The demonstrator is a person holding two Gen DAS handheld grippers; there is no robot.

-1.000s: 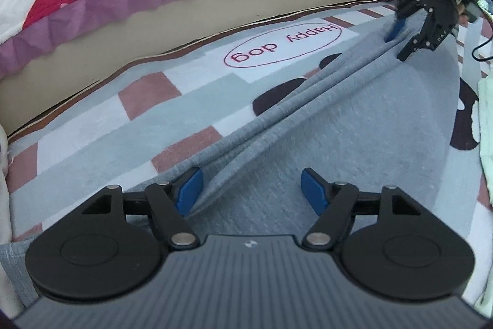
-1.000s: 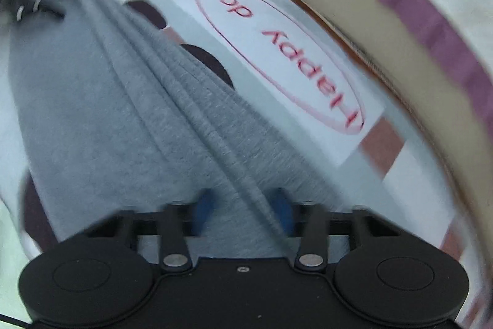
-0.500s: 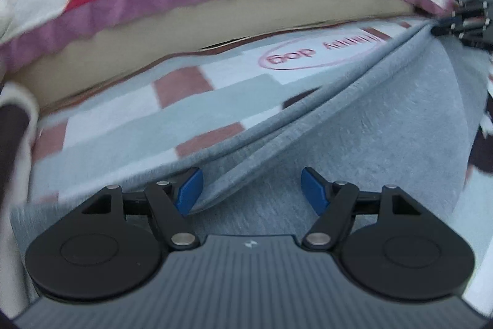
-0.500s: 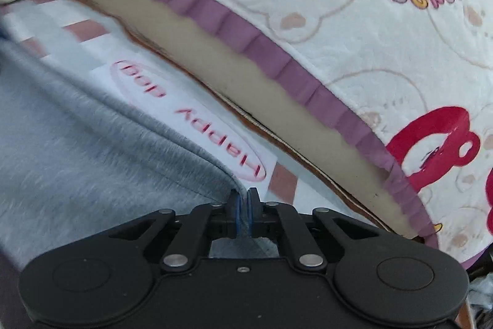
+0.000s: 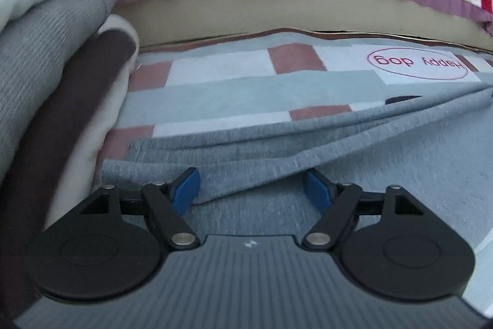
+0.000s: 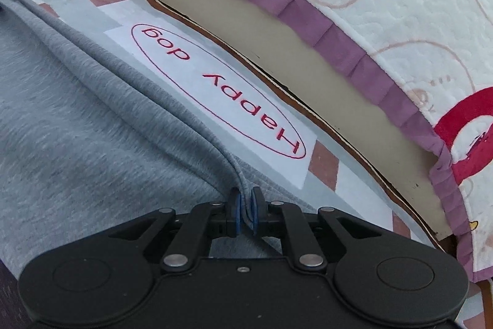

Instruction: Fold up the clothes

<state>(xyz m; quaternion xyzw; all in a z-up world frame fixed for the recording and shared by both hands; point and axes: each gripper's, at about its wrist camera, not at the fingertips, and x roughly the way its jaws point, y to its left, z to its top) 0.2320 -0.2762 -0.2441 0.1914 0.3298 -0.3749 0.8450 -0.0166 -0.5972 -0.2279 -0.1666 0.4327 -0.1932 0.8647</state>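
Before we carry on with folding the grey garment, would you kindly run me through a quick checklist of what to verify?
1. Right tool clamped on the grey garment edge: ok, fabric pinched between its blue pads.
2. Left tool gripping: not ok, jaws spread wide, fabric edge merely lying between them.
3. Folded edge running straight between the tools: ok, only slight ridges.
4. Pile of clothes beside the left tool clear of the garment: cannot tell.
5. Patterned mat beyond the edge free for laying down: ok.
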